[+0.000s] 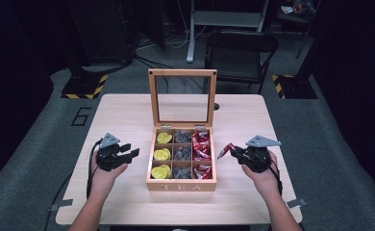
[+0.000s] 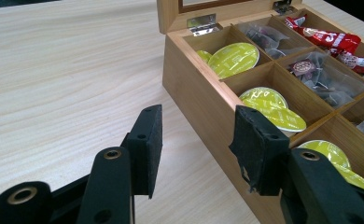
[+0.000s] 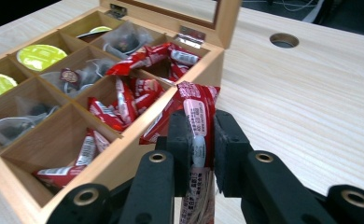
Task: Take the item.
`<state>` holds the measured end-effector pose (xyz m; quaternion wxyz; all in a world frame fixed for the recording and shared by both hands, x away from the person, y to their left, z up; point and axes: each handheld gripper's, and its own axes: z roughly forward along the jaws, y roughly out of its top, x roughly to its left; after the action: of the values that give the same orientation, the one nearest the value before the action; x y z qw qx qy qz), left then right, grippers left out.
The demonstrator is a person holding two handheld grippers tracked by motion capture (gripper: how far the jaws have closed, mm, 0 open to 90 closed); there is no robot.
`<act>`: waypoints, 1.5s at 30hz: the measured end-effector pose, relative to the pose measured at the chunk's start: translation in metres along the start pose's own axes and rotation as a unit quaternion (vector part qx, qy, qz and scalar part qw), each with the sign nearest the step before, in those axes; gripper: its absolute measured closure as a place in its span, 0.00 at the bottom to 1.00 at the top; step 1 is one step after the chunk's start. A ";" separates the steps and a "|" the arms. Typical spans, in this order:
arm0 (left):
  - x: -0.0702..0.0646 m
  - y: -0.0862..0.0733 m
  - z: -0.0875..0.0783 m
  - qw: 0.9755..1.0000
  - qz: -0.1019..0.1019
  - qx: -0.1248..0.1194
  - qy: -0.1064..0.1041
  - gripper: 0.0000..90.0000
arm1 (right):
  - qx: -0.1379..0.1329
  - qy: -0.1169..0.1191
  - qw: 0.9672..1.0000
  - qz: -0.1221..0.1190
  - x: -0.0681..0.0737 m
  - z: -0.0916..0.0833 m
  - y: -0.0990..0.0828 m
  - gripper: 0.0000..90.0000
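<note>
Right claw (image 3: 202, 140) clamped on a red sachet (image 3: 198, 122), held just off the right side of the wooden tea box (image 1: 181, 184), above the counter (image 1: 128, 115). Left claw (image 2: 196, 140) apart and holding nothing, hovering beside the box's left wall, close to the column of yellow-green pods (image 2: 233, 58).

Box open, glass lid (image 1: 182, 98) standing upright at the back. Nine compartments: pods down the left column, clear bags with dark contents (image 1: 181, 153) down the middle, red sachets (image 1: 201, 144) down the right. In the right claw view, nearest right-hand compartment (image 3: 61, 149) much emptier than the two behind it, with only a couple of sachets lying at its bottom.

Judged from this: one sachet in hand and clear of the box. Cannot tell whether on its way in or out. If being filled, most likely bound for that sparse near compartment, with lowering and release not yet done. If being emptied, many sachets left inside, and nothing set down on the counter so far.
</note>
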<state>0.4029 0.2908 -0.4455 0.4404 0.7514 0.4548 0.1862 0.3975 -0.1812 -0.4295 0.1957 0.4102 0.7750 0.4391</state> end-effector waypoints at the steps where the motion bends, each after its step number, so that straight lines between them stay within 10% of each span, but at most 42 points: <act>1: 0.000 0.000 0.000 1.000 0.002 0.001 -0.001 0.59 | 0.000 -0.002 1.000 0.002 -0.002 0.000 -0.001 0.87; 45: 0.000 -0.002 0.001 1.000 0.000 0.005 -0.001 0.58 | 0.091 -0.061 0.992 0.062 -0.046 0.037 -0.041 0.86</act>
<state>0.4023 0.2903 -0.4481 0.4373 0.7537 0.4550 0.1836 0.4303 -0.2102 -0.4866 0.1766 0.5000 0.7713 0.3520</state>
